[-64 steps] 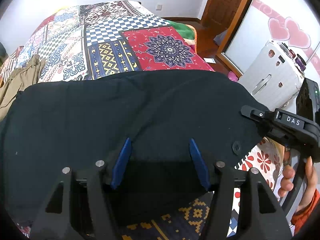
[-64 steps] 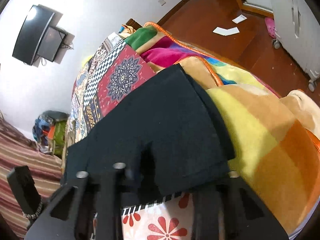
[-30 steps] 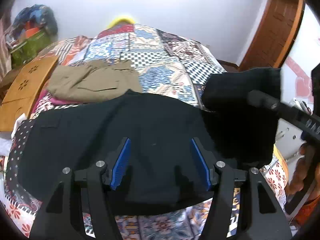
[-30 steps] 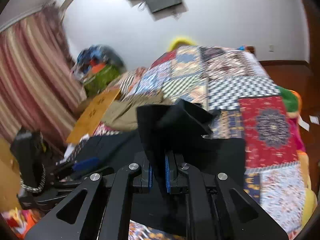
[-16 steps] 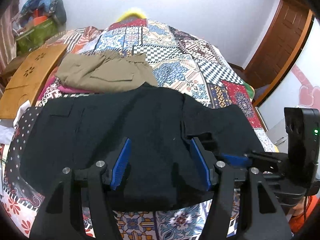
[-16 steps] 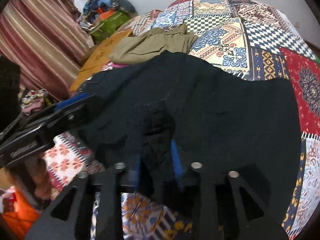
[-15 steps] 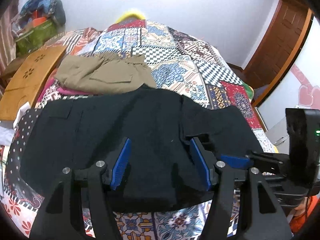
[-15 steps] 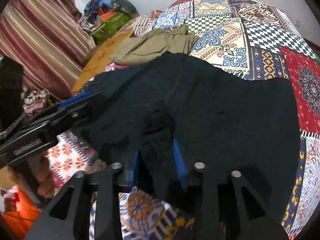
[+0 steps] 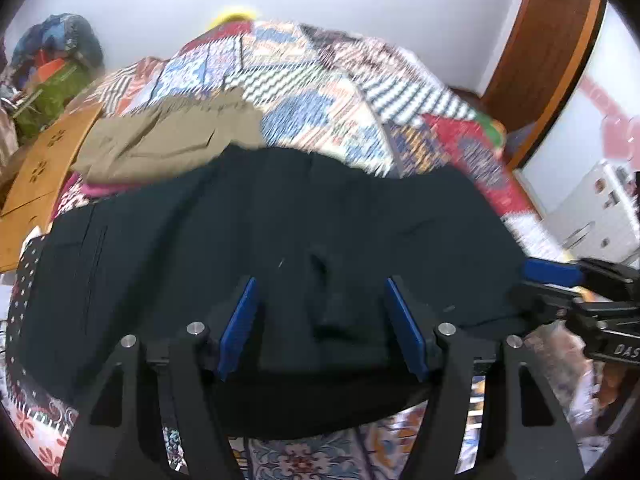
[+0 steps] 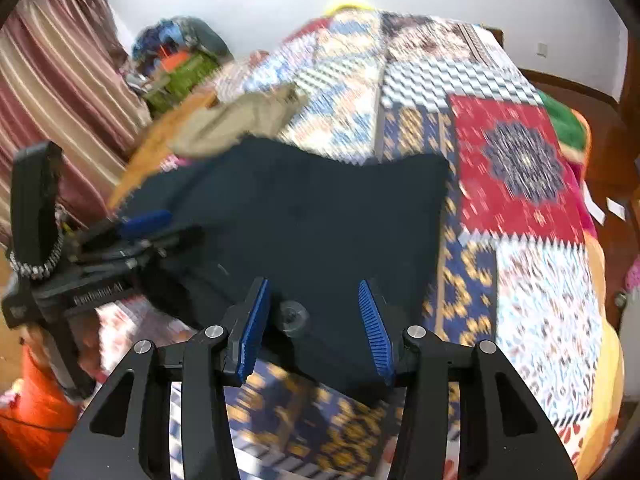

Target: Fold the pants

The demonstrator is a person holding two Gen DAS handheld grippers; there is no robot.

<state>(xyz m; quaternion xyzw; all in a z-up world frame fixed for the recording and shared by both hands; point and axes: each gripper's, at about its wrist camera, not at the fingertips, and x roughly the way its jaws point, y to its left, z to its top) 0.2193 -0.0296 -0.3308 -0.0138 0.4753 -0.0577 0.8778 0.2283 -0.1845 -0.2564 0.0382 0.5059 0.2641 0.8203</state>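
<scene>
Pants flat on bed, ahead of and under both jaws | left gripper jaws apart, empty | right gripper jaws apart, empty | one fold apparently laid; further folding pending.

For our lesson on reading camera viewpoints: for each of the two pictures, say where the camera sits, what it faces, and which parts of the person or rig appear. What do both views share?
Left wrist view: sits on the left gripper, open, facing across the black pants toward the white wall; the right gripper enters at right.
Right wrist view: sits on the right gripper, open, over the pants' edge; the left gripper and an orange sleeve appear at left.
Shared: the pants, folded khaki garment, patchwork quilt.
</scene>
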